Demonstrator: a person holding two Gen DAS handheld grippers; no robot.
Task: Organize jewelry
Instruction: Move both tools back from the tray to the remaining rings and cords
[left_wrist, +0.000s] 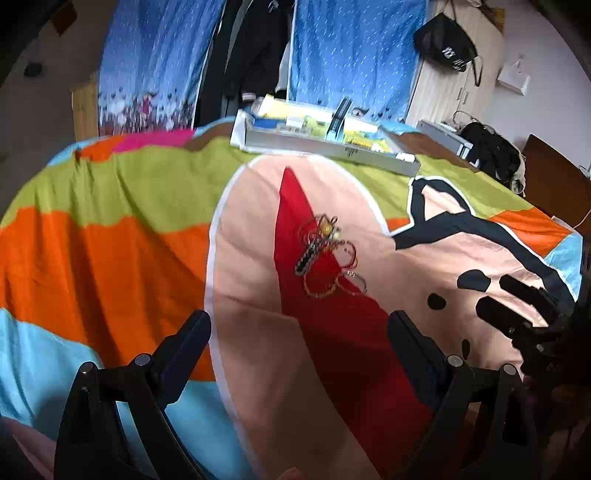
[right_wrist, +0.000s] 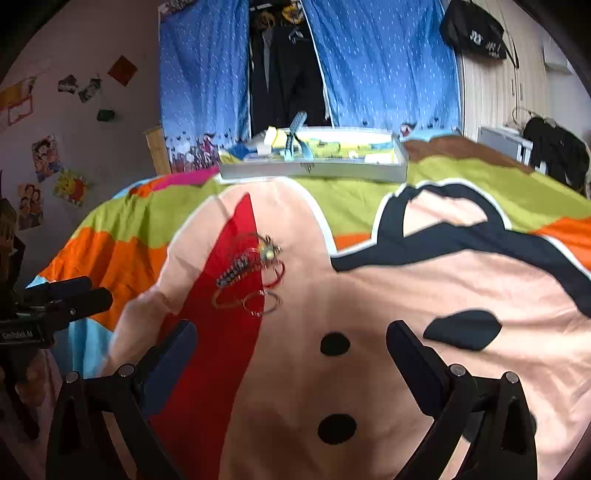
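A small heap of jewelry (left_wrist: 327, 254) lies on the red patch of the bedspread: thin hoop rings, a dark beaded strip and a yellowish charm. The right wrist view shows the same heap of jewelry (right_wrist: 251, 277) left of centre. A grey organizer box (left_wrist: 325, 142) with compartments sits at the far side of the bed; it appears as the box (right_wrist: 314, 162) in the right wrist view too. My left gripper (left_wrist: 299, 332) hovers open, short of the heap. My right gripper (right_wrist: 291, 343) is open as well, nearer than the heap and to its right. Neither holds anything.
The colourful bedspread (left_wrist: 110, 240) covers the whole bed. Blue curtains (right_wrist: 380, 62) and hanging dark clothes stand behind the box. A wooden wardrobe with a black bag (left_wrist: 447, 44) is at the right. Posters (right_wrist: 46, 157) hang on the left wall.
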